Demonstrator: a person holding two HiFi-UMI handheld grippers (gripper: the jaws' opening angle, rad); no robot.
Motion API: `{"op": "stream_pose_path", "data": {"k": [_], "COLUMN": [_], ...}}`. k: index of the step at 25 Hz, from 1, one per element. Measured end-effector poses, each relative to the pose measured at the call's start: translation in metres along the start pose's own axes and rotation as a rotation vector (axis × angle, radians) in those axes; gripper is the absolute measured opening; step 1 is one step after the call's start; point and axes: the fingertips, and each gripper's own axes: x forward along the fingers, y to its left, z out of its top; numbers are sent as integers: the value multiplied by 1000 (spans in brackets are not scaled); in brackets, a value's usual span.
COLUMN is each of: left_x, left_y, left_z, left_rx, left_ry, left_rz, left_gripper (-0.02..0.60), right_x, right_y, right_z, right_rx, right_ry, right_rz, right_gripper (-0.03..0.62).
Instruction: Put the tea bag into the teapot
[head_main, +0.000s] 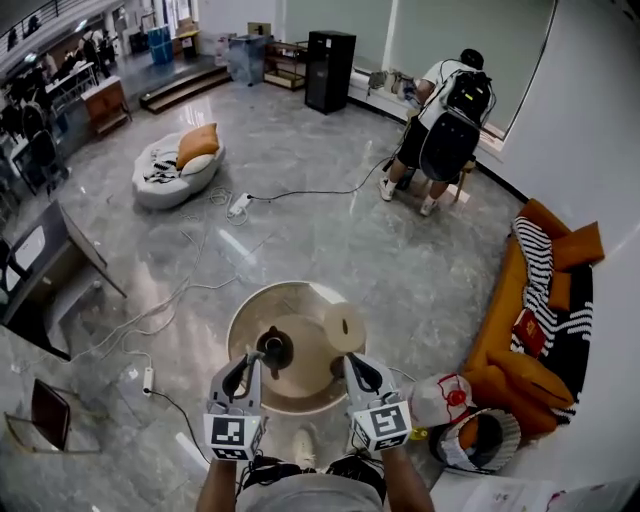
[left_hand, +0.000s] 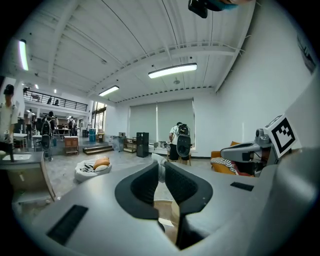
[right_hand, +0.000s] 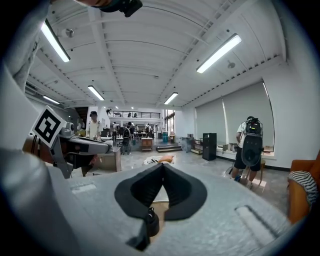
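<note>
A dark teapot (head_main: 274, 346) stands on the round pale table (head_main: 300, 300). My left gripper (head_main: 255, 358) hovers just left of the teapot. In the left gripper view its jaws (left_hand: 160, 169) are pinched on a small white piece, apparently the tea bag (left_hand: 159, 163). My right gripper (head_main: 352, 362) is at the table's right side with its tips together and nothing between them (right_hand: 162, 167). A small dark object (head_main: 338, 368) lies on the table by its tip and shows below the jaws in the right gripper view.
A white roll (head_main: 344, 326) lies on the table's far right. An orange sofa (head_main: 530, 330) with striped cushions stands at the right, a beanbag (head_main: 178, 165) far left. A person with a backpack (head_main: 447, 120) bends at the window. Cables (head_main: 190, 290) run across the floor.
</note>
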Motion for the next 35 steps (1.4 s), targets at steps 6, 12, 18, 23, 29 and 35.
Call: {"op": "stream_pose_path", "data": {"k": [6, 12, 18, 23, 29, 35], "left_x": [16, 46, 92, 127, 152, 176], "left_y": [14, 42, 42, 52, 69, 76], "left_z": [-2, -22, -61, -91, -141, -190], "left_rx": [-13, -53, -63, -91, -142, -182], "left_ry": [15, 43, 106, 150, 213, 265], "left_rz": [121, 255, 337, 339, 341, 328], "left_gripper": [55, 55, 55, 55, 55, 55], "right_x": [45, 107, 159, 197, 239, 270], "right_y": [-9, -14, -31, -37, -33, -34], "right_z": [-3, -16, -57, -83, -129, -170], "right_rx": [0, -11, 1, 5, 16, 20], "right_ry": [12, 35, 107, 151, 220, 261], "right_rz": [132, 269, 393, 443, 472, 491], "right_gripper": [-2, -2, -2, -2, -2, -2]}}
